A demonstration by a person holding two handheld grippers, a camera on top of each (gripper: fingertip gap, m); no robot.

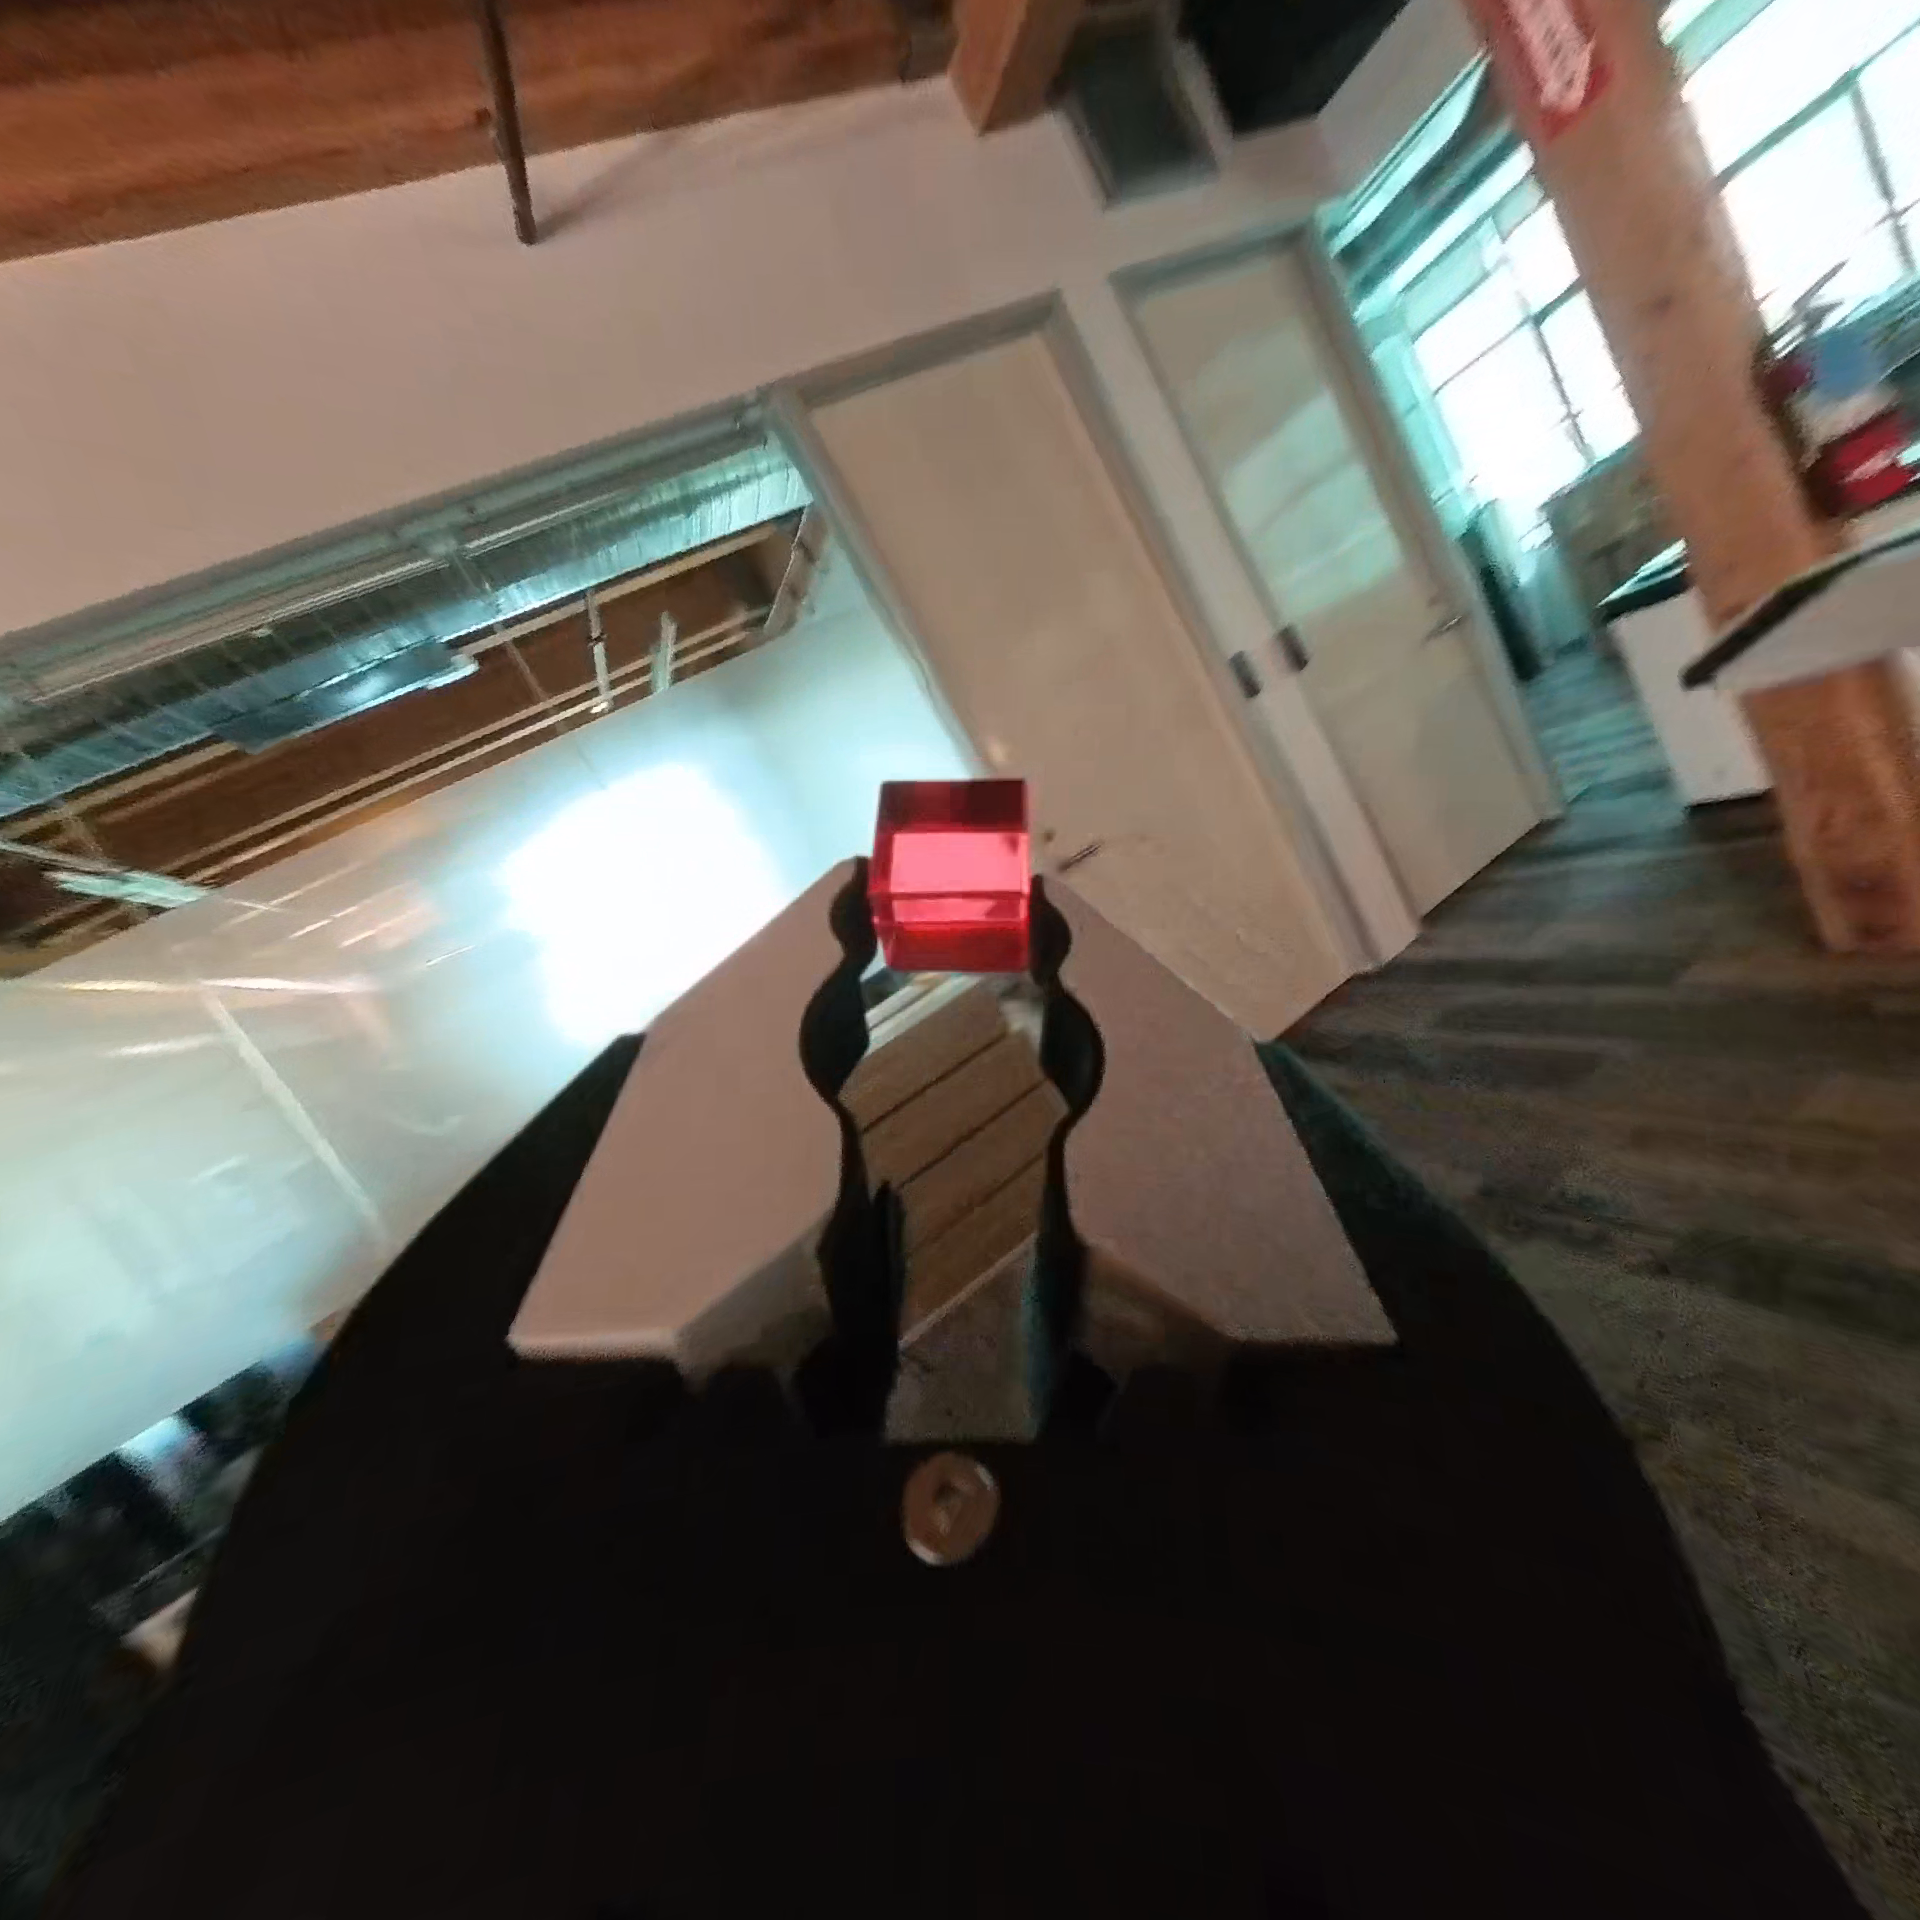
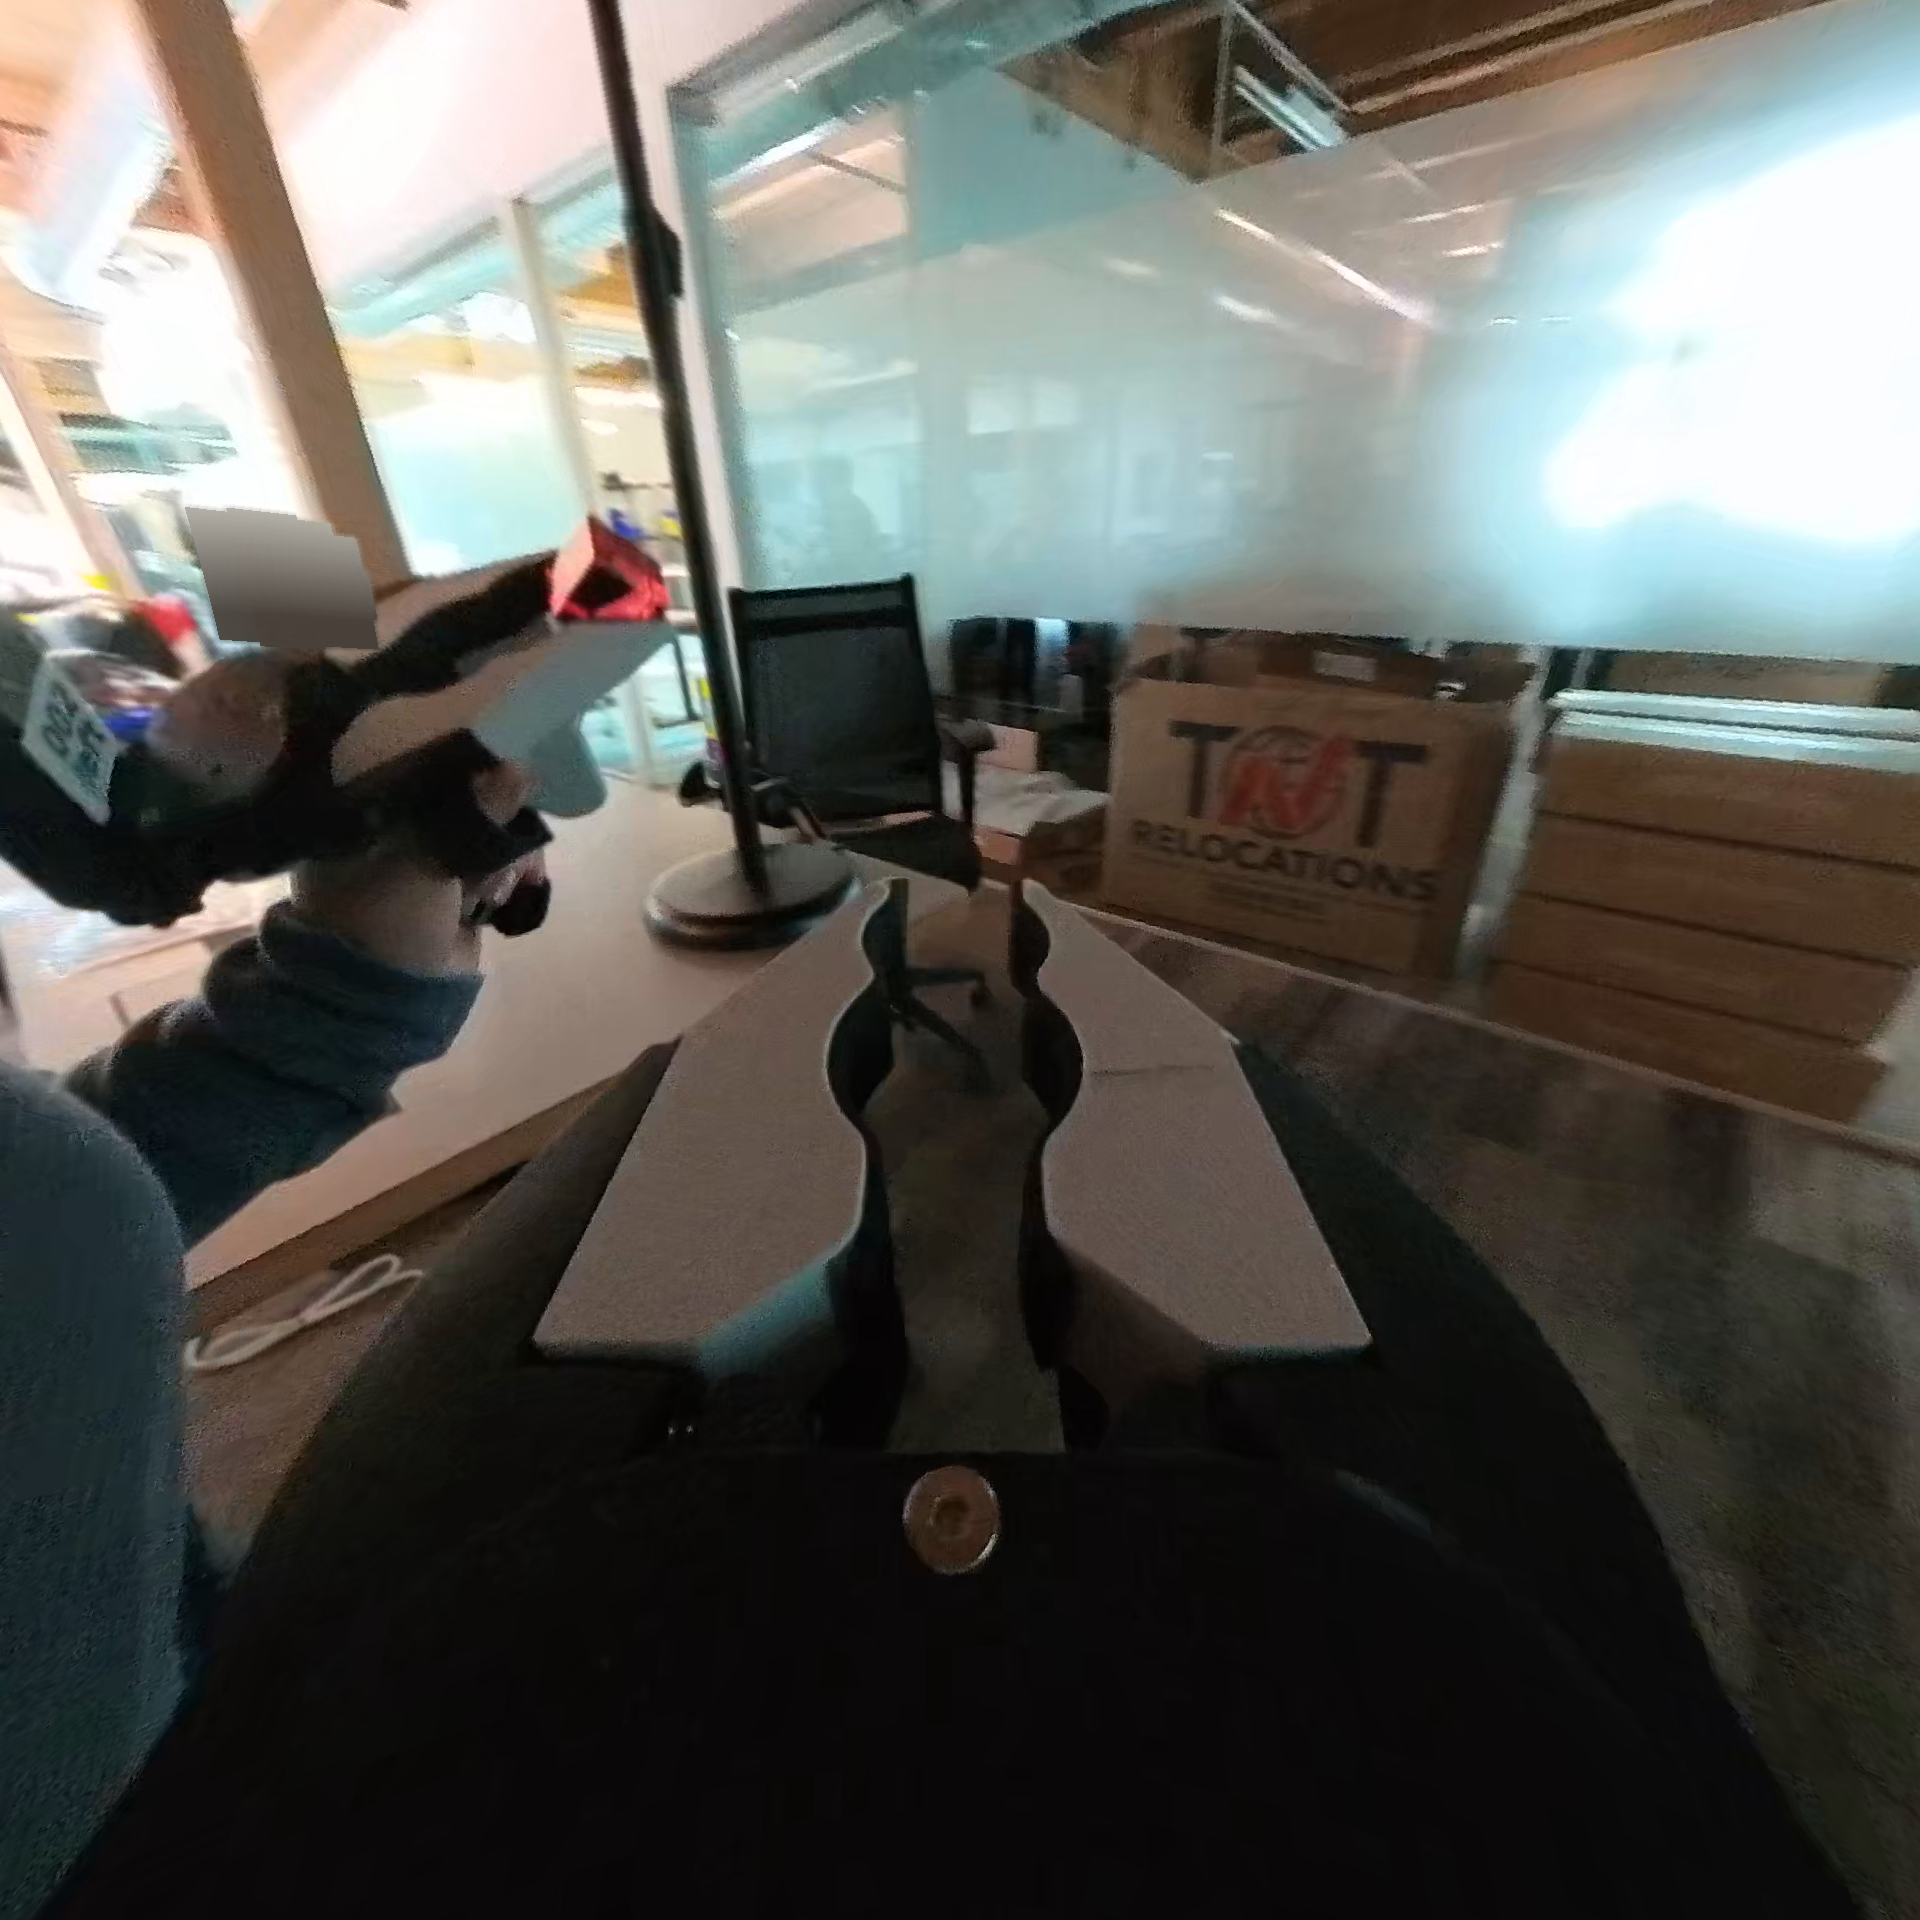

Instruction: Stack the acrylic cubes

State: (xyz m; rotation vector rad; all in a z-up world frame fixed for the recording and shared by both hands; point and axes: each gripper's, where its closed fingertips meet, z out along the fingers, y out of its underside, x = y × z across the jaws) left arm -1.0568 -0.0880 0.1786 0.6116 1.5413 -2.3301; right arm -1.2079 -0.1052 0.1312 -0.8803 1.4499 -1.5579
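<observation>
Left tool [image 1: 951, 914] clamped on a translucent red cube [image 1: 954, 878], both fingertips [image 1: 854, 925] pressed on its sides, cube at the very tips and raised in the air, well above the desk [image 2: 582, 977]; behind it only white doors [image 1: 1049, 665], frosted glass wall [image 1: 312, 935] and carpet. The right wrist view shows the same: the red cube [image 2: 603, 587] held in the left tool [image 2: 561, 613] by a hand [image 2: 416, 894] in a blue sleeve, off to the left and higher than the right tool. Right tool [image 2: 956, 914] stands slightly apart, nothing between the fingers, pointing over the desk edge toward a black lamp stand base [image 2: 748, 894], an office chair [image 2: 852, 727] and a cardboard box [image 2: 1299, 810]. Step looks like a carry with the cube aloft. Views blurred, both tools likely in motion.
</observation>
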